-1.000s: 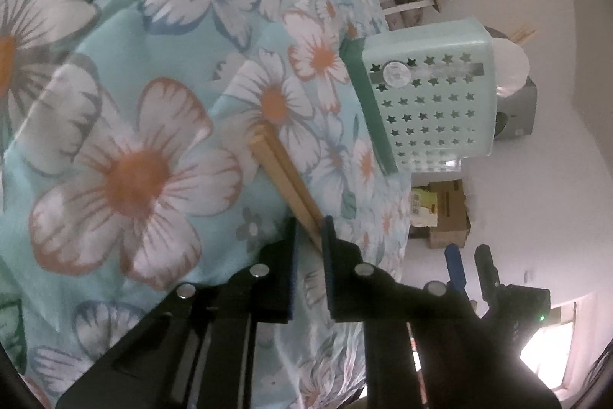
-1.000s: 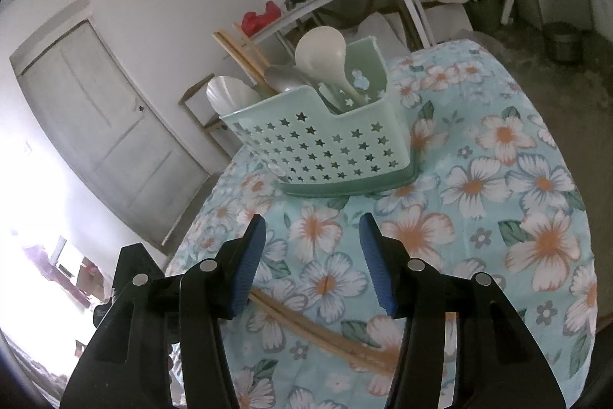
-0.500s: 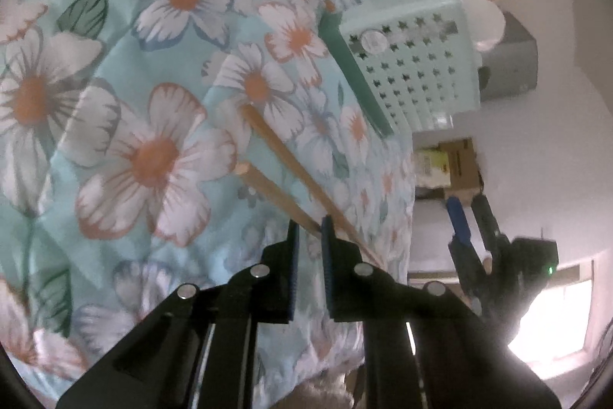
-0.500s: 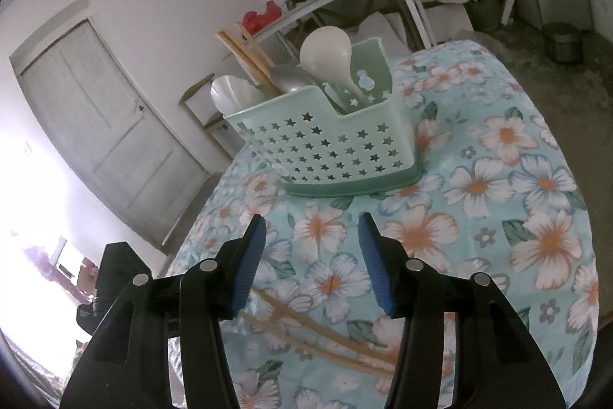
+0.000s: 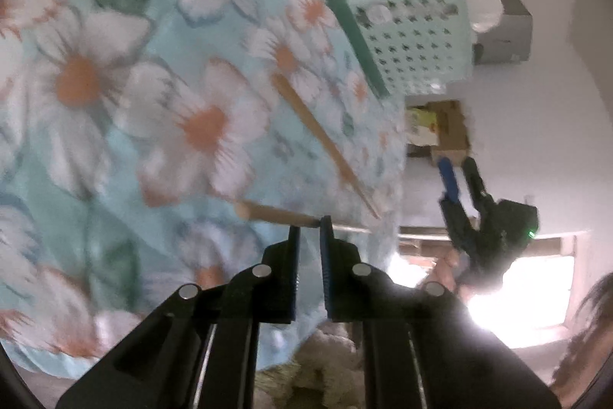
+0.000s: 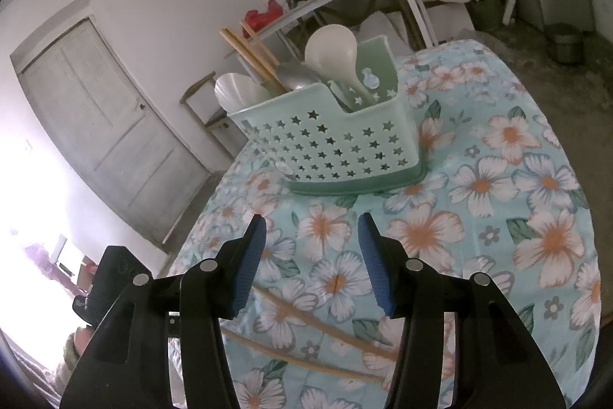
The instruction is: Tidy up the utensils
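One chopstick (image 5: 276,213) clamped in left gripper (image 5: 308,230) jaws closing over desk (image 5: 115,148); right gripper (image 6: 312,236) jaws apart, empty.

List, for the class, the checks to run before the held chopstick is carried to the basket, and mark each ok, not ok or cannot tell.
1. Left gripper closing on one chopstick: ok.
2. Grip near the stick's middle: cannot tell, blurred.
3. Second chopstick left lying on the tablecloth: ok.
4. Right gripper open, empty: ok.
5. Basket upright: ok.
6. Room among the utensils in it: cannot tell.
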